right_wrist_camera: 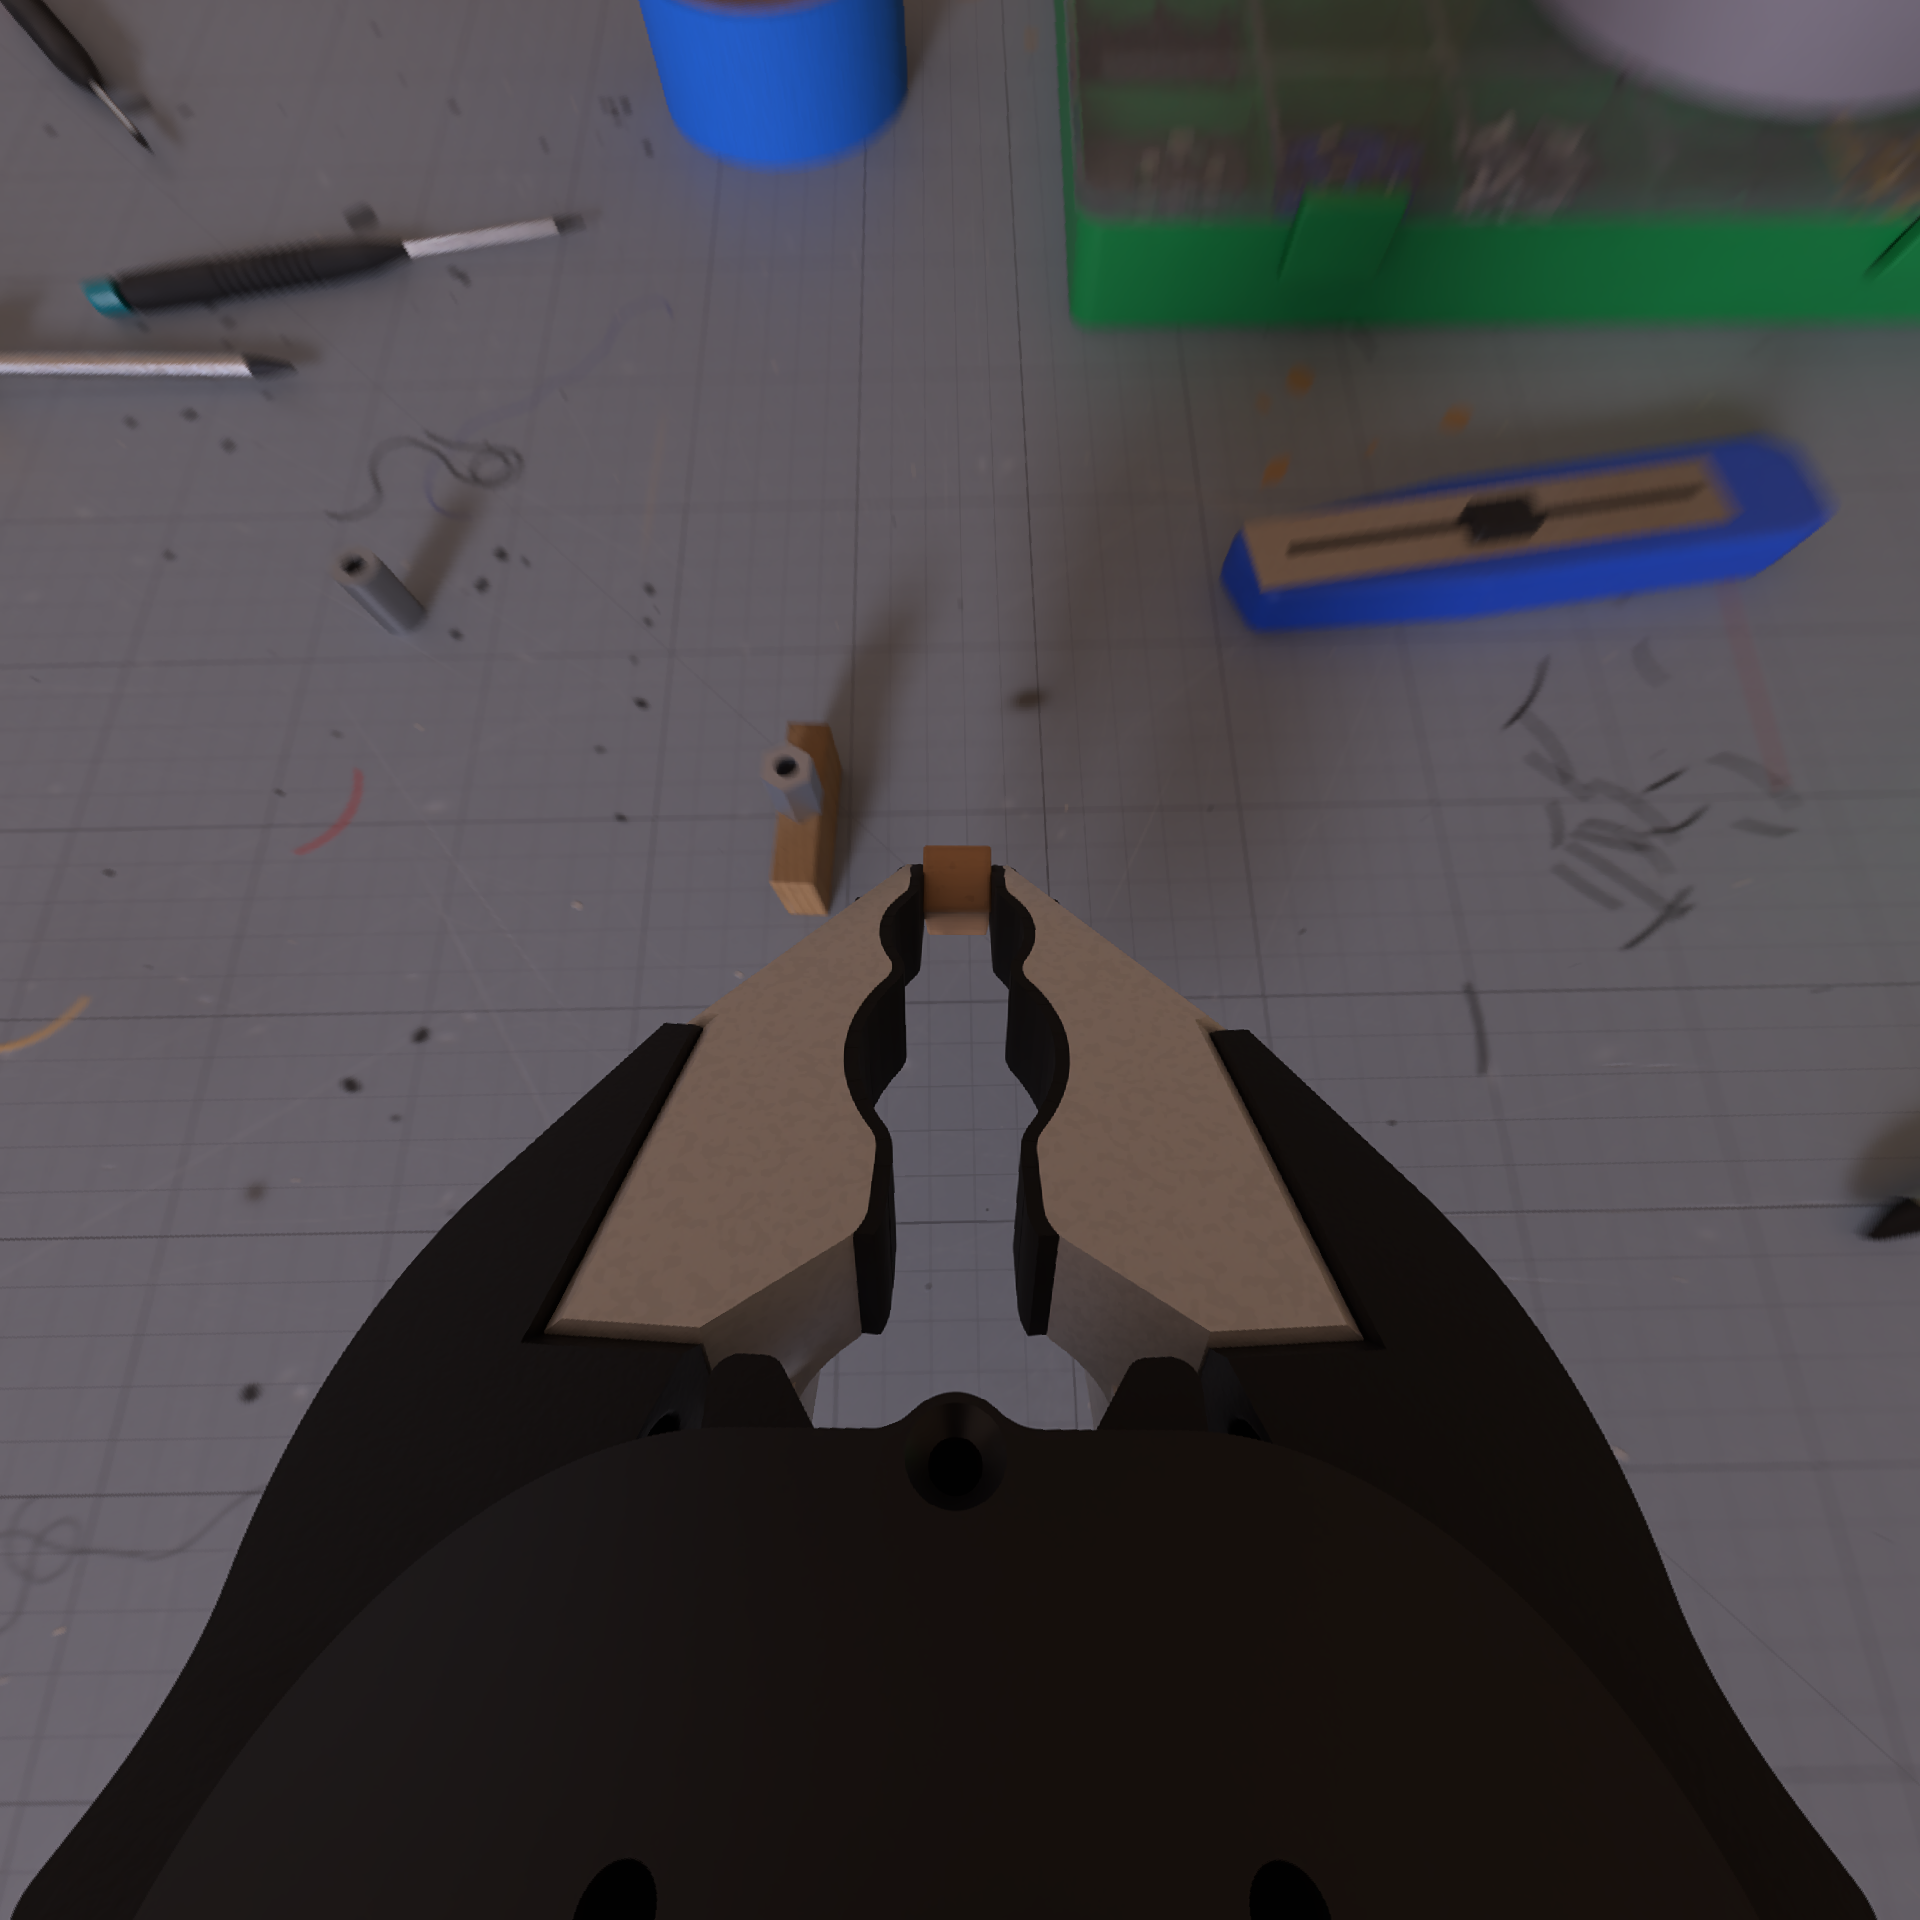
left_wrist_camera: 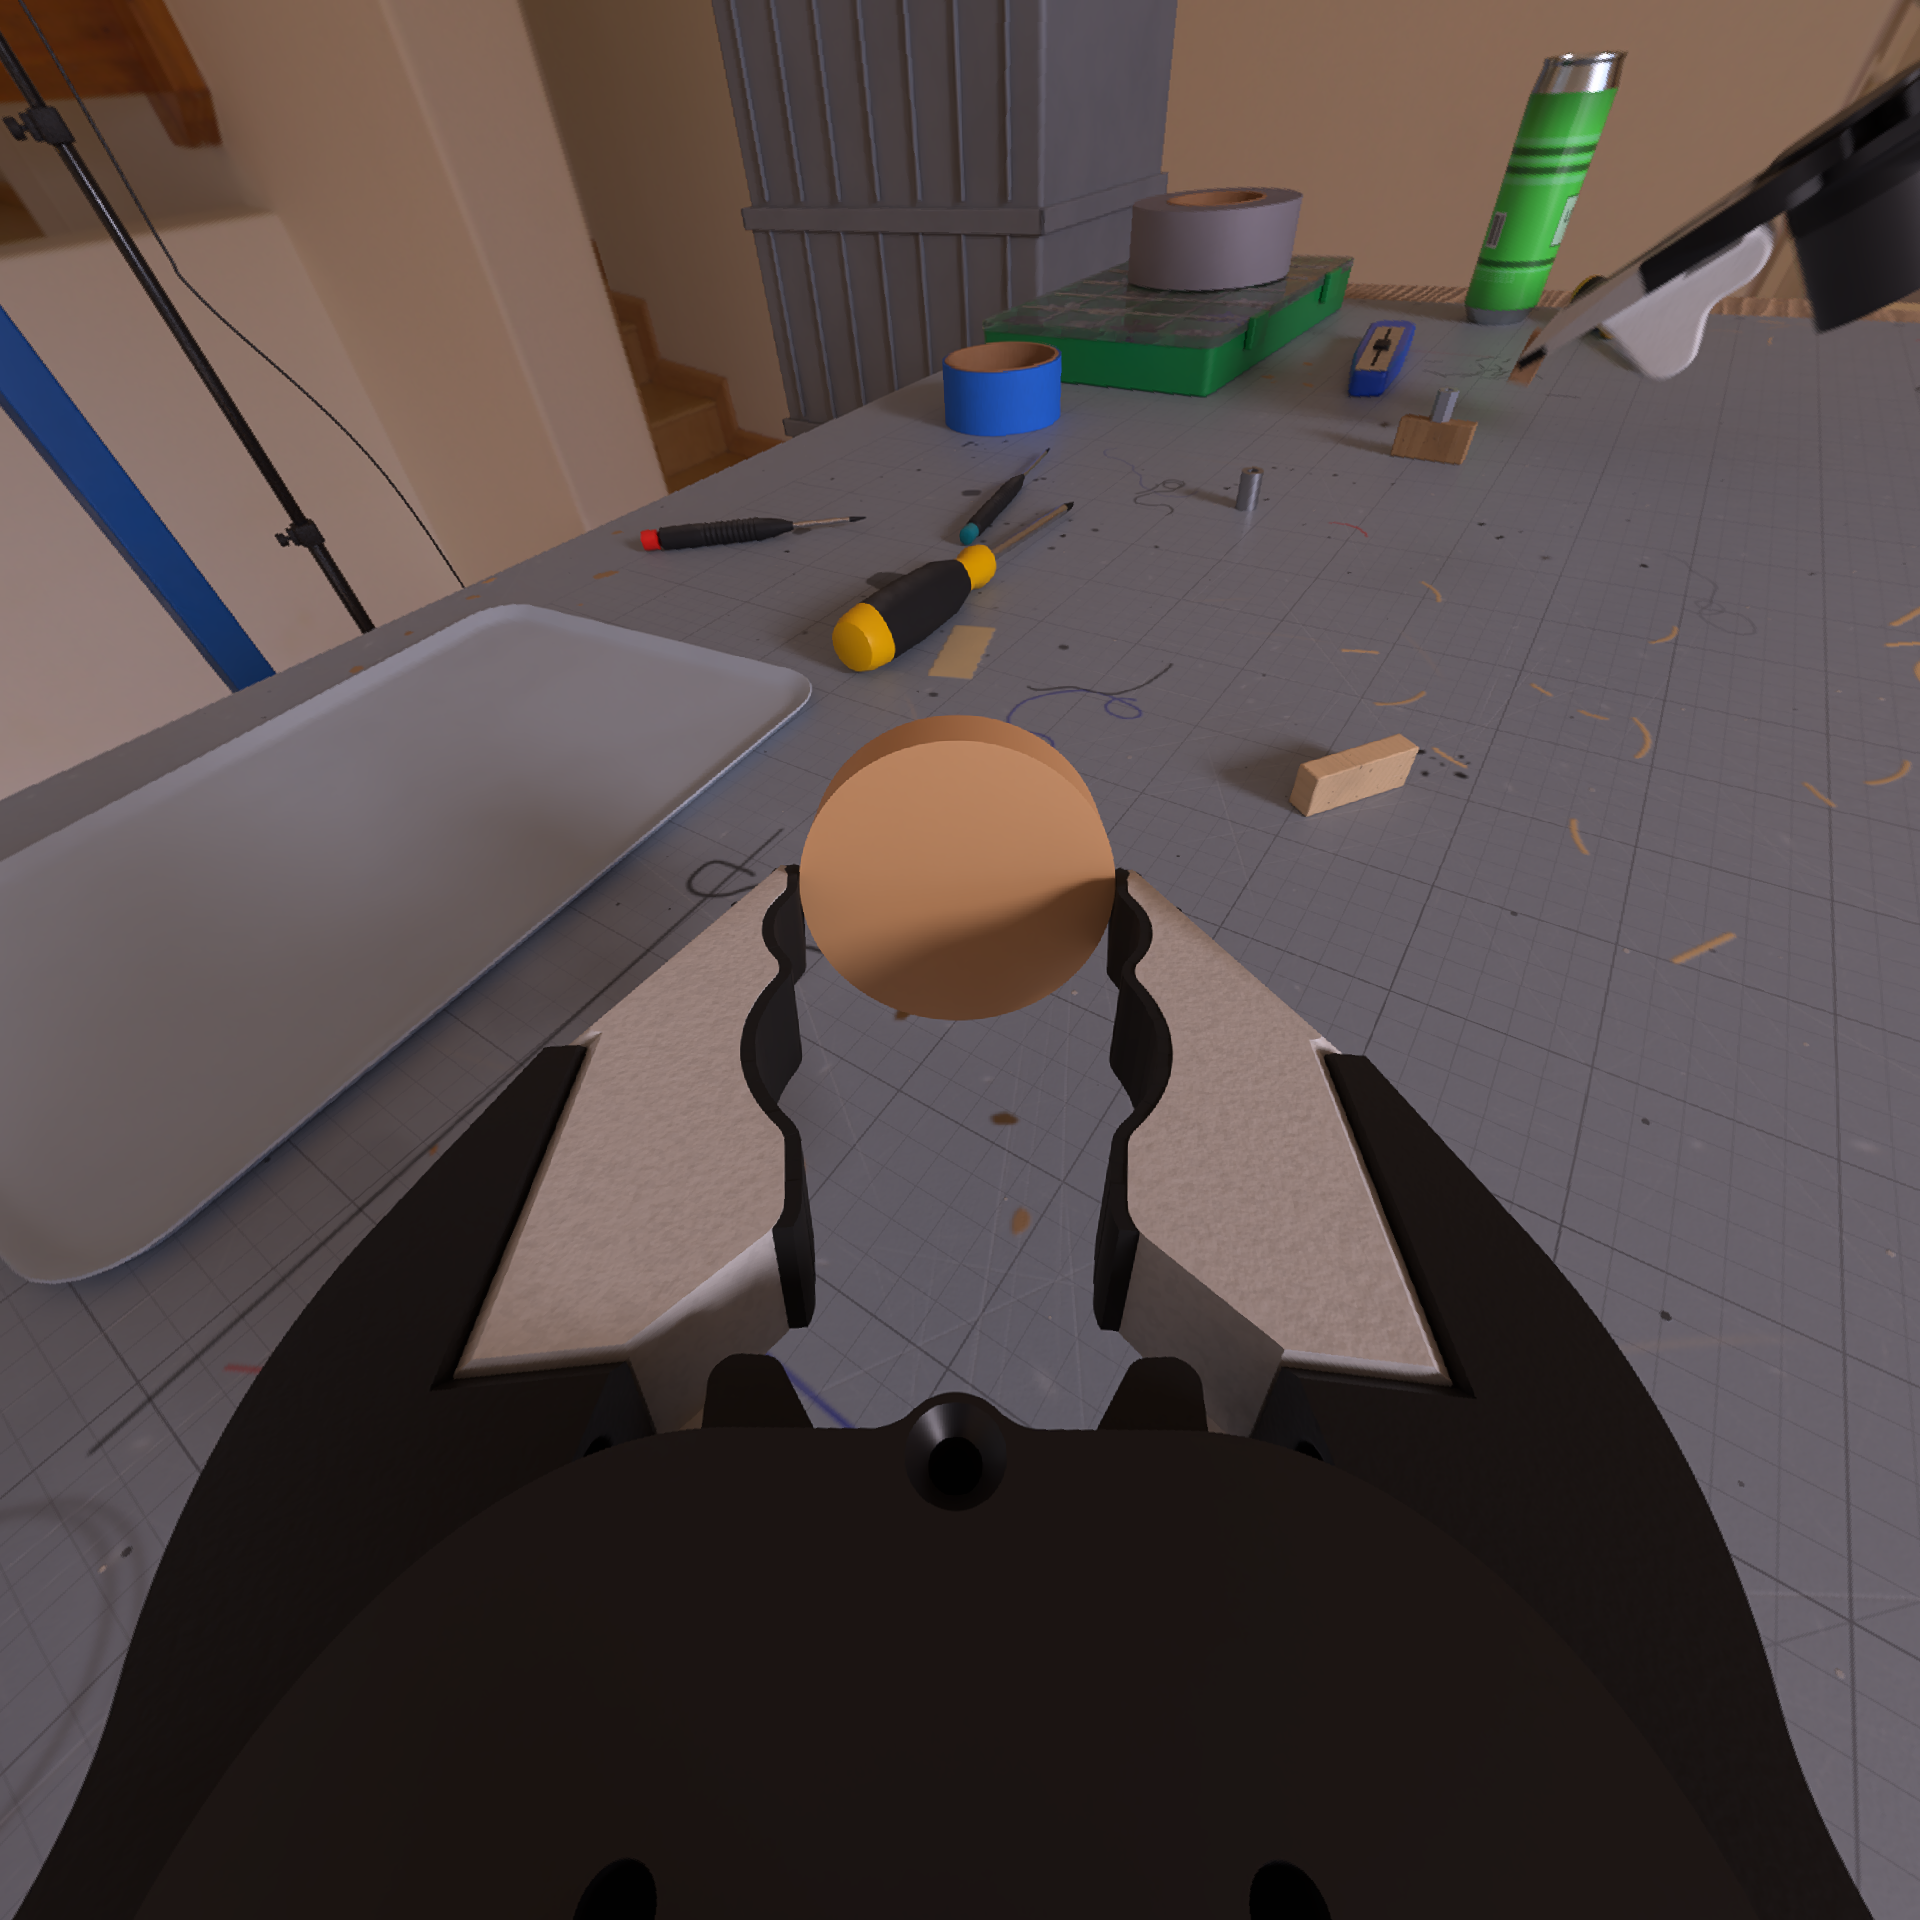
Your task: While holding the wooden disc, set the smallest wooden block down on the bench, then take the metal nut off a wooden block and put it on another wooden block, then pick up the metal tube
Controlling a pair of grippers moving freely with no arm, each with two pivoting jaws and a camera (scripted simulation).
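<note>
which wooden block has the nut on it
The block just left of the right gripper, with the nut on it; the tiny block is gripped, the pale block bare.

Wooden blocks, three: one pale block (left_wrist_camera: 1354,774) at right of centre in the left wrist view, one block (left_wrist_camera: 1434,437) at upper right bearing the single metal nut (left_wrist_camera: 1443,403), and one smallest block (right_wrist_camera: 957,889) at centre of the right wrist view. Wooden disc (left_wrist_camera: 954,871), one. Metal tube (left_wrist_camera: 1248,487), one. Screwdrivers, three (left_wrist_camera: 911,610) (left_wrist_camera: 727,534) (left_wrist_camera: 995,506). Tape rolls, two: blue (left_wrist_camera: 1002,390) and grey (left_wrist_camera: 1214,239). Tray (left_wrist_camera: 343,883), green case (left_wrist_camera: 1174,332), blue utility knife (left_wrist_camera: 1380,360), green bottle (left_wrist_camera: 1543,187): one each.
</note>
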